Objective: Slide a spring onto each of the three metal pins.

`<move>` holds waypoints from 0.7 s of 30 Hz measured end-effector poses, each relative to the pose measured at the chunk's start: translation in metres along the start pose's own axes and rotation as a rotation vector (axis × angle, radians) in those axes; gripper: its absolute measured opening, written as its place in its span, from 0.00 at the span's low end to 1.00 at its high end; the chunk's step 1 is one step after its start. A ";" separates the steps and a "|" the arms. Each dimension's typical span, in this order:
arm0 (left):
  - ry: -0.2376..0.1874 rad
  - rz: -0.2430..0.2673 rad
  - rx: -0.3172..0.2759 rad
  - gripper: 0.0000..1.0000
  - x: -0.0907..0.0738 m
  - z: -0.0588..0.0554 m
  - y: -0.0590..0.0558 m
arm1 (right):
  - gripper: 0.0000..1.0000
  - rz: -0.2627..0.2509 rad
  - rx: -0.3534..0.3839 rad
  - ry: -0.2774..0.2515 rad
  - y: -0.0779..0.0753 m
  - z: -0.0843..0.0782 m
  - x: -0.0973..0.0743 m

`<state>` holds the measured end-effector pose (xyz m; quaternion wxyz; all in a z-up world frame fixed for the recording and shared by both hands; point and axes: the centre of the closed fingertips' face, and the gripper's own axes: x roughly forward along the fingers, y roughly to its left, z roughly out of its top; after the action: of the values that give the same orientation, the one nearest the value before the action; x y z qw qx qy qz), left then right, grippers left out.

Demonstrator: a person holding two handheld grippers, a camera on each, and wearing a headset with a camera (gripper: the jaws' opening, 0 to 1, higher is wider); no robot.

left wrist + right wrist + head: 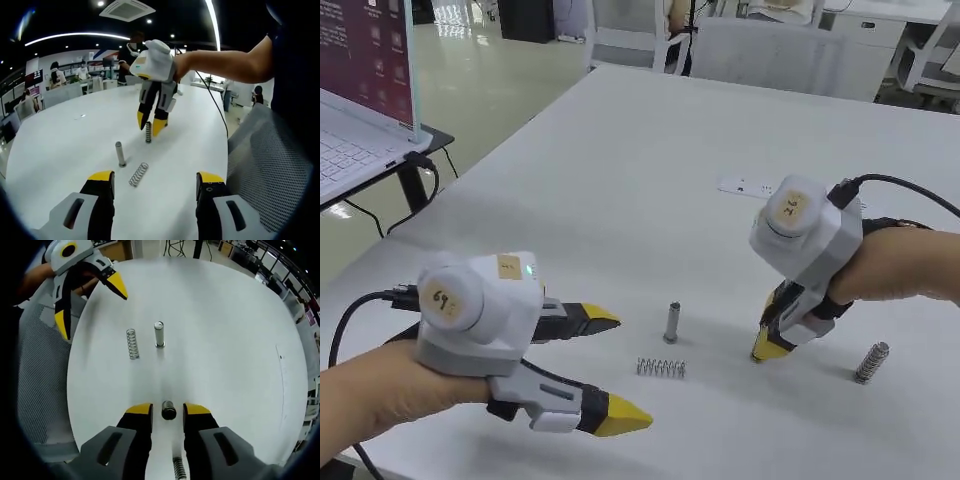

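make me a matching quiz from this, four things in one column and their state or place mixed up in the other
Column one:
1 loose spring
2 bare pin
3 left tongs
4 right tongs

Column two:
a pointing down, tips either side of another pin
b lying flat on the table
c wide open, holding nothing
d standing upright beside the loose spring

Pairs: 1-b, 2-d, 3-c, 4-a
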<state>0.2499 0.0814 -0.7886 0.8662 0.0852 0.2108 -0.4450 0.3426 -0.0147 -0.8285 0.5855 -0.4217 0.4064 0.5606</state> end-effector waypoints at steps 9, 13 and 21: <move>0.001 0.001 0.002 0.62 0.000 0.000 0.000 | 0.23 -0.001 -0.032 -0.018 0.007 0.012 -0.003; 0.001 0.002 0.002 0.62 -0.001 0.000 0.000 | 0.23 0.005 -0.048 -0.025 0.011 0.020 -0.003; 0.003 0.002 0.001 0.61 -0.001 0.000 0.000 | 0.21 0.034 -0.089 -0.027 0.027 0.032 0.004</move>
<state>0.2495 0.0820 -0.7887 0.8662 0.0865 0.2115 -0.4444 0.3154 0.0173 -0.8233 0.5622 -0.4325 0.3801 0.5936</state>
